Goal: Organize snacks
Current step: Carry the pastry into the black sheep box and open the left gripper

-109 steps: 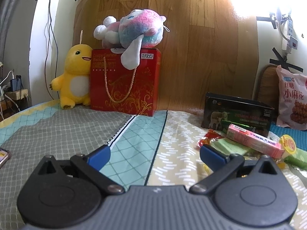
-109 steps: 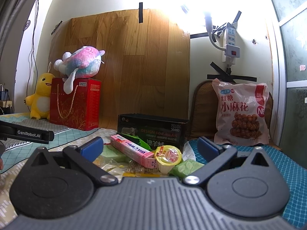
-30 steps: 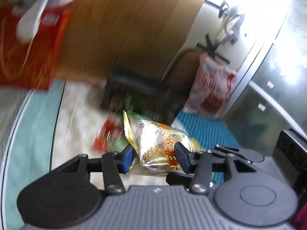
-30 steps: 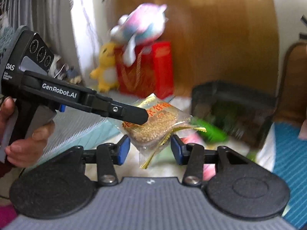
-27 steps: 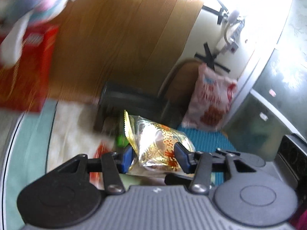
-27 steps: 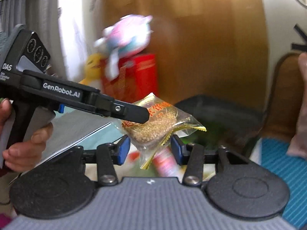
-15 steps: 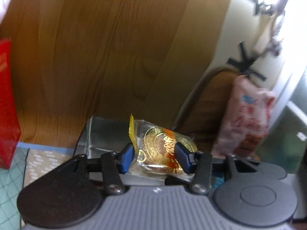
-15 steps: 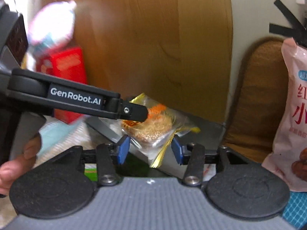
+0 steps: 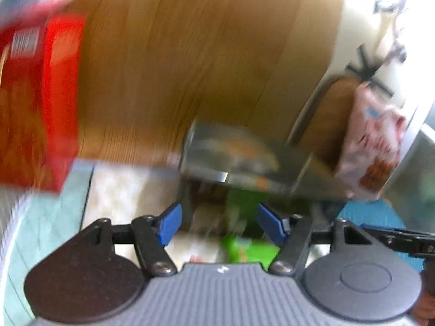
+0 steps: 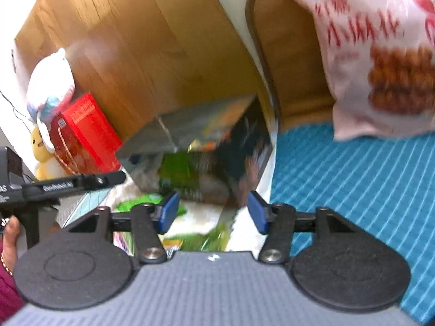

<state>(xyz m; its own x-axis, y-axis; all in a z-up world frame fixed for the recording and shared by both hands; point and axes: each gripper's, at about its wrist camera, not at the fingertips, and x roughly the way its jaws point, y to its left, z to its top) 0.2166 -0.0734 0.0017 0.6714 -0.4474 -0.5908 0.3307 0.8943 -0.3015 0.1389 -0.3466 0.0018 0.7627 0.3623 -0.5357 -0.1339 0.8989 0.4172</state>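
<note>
Both views are blurred by motion. My left gripper (image 9: pixel 218 224) is open and empty, just in front of the dark open box (image 9: pixel 244 163). My right gripper (image 10: pixel 212 212) is open and empty too, facing the same box (image 10: pixel 195 149). A gold-wrapped snack (image 9: pixel 244 149) lies inside the box, also glimpsed in the right wrist view (image 10: pixel 209 135). Green snack packets (image 9: pixel 250 250) lie on the bed in front of the box, also in the right wrist view (image 10: pixel 212 237). The left gripper's finger (image 10: pixel 81 182) shows at the left of the right wrist view.
A red gift box (image 9: pixel 35 103) stands at the left with plush toys (image 10: pixel 51 87) on and beside it. A big pink snack bag (image 10: pixel 380 54) leans on a wooden chair back (image 10: pixel 288 68) at the right. A wooden board (image 9: pixel 190 68) stands behind the box.
Both grippers held the gold-wrapped snack over the box half a second ago. Both have now opened, the snack lies in the box, and both grippers have pulled back.
</note>
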